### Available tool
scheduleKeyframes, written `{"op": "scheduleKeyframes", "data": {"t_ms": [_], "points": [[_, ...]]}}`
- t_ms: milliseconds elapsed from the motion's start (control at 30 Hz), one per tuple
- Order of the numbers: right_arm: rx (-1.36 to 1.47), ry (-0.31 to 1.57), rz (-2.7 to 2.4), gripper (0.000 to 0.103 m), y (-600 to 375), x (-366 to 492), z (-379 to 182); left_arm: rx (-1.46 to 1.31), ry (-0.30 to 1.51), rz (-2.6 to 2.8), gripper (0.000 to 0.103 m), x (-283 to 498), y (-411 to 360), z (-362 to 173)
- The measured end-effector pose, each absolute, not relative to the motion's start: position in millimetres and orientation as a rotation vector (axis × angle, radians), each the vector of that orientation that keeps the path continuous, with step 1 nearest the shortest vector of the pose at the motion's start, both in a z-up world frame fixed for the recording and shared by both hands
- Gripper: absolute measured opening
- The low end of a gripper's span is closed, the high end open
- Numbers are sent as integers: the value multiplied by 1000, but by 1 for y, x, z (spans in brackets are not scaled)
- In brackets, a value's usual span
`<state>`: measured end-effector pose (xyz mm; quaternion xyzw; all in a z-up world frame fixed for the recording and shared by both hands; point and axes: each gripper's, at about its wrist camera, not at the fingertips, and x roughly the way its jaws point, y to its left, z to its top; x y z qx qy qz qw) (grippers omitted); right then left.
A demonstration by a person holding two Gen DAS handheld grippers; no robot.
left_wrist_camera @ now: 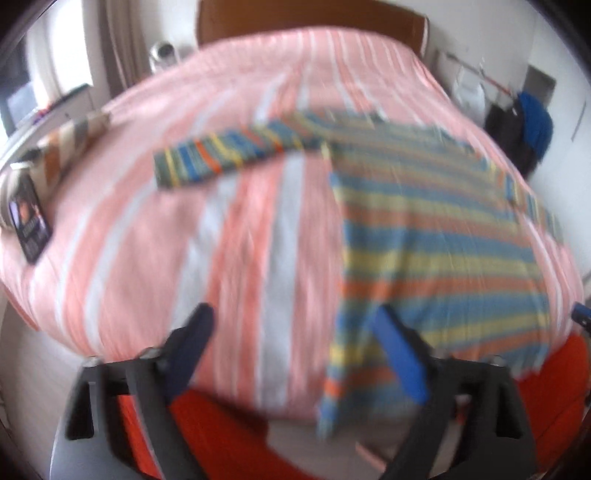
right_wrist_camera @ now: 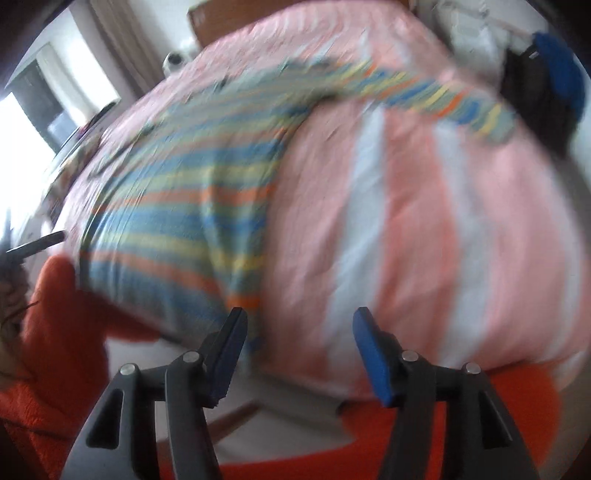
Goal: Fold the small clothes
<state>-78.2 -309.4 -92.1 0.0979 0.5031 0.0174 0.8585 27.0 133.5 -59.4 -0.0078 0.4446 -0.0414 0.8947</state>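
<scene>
Step in hand: start of a fold, by my reading; striped shirt [left_wrist_camera: 436, 236] lies spread flat and unfolded, both sleeves out, nothing gripped yet.
Shirt position: on the bed cover [left_wrist_camera: 147, 229], near the bed's near edge; hem hangs slightly over that edge. One sleeve [left_wrist_camera: 221, 155] reaches out across the cover in the left wrist view; the other sleeve [right_wrist_camera: 443, 96] reaches toward the far side in the right wrist view.
Left gripper [left_wrist_camera: 295, 350]: jaws wide, nothing between them; one finger overlaps the shirt's near corner in the view, but whether it touches the cloth I cannot tell.
Right gripper [right_wrist_camera: 299, 354]: jaws partly open, empty; hangs above the hem's edge, beside the shirt's side seam.
Next move, judged: bring each gripper down onto a hem corner or a sleeve, close on a single layer of cloth, then carry it across the body. Thin knit on a soft cover, so pinching the bed cover along with it is the risk.
Surface: soft bed with a pink and white striped cover, wooden headboard [left_wrist_camera: 310, 22] at the far end. A second folded, patterned cloth [left_wrist_camera: 70, 144] and a dark flat card or booklet [left_wrist_camera: 31, 221] lie well apart from the shirt.
Room: curtain and bright window on one side, dark and blue clothing hung on the other.
Person: orange garment [right_wrist_camera: 62, 332] shows below the bed edge.
Picture quality: both views motion-blurred; fine detail unsure.
</scene>
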Motion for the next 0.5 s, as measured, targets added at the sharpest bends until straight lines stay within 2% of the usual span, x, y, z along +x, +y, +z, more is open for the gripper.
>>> {"op": "scheduleKeyframes", "data": {"t_ms": [100, 233, 333, 500], "points": [[199, 930, -36, 68, -325, -59, -77, 23, 858, -78, 94, 63, 140, -60], [116, 800, -101, 68, -336, -27, -82, 33, 867, -43, 94, 105, 153, -86], [91, 796, -136, 68, -348, -12, -102, -2, 896, 17, 94, 124, 163, -111], [180, 801, -185, 69, -364, -23, -136, -103, 882, 77, 97, 108, 182, -135]]}}
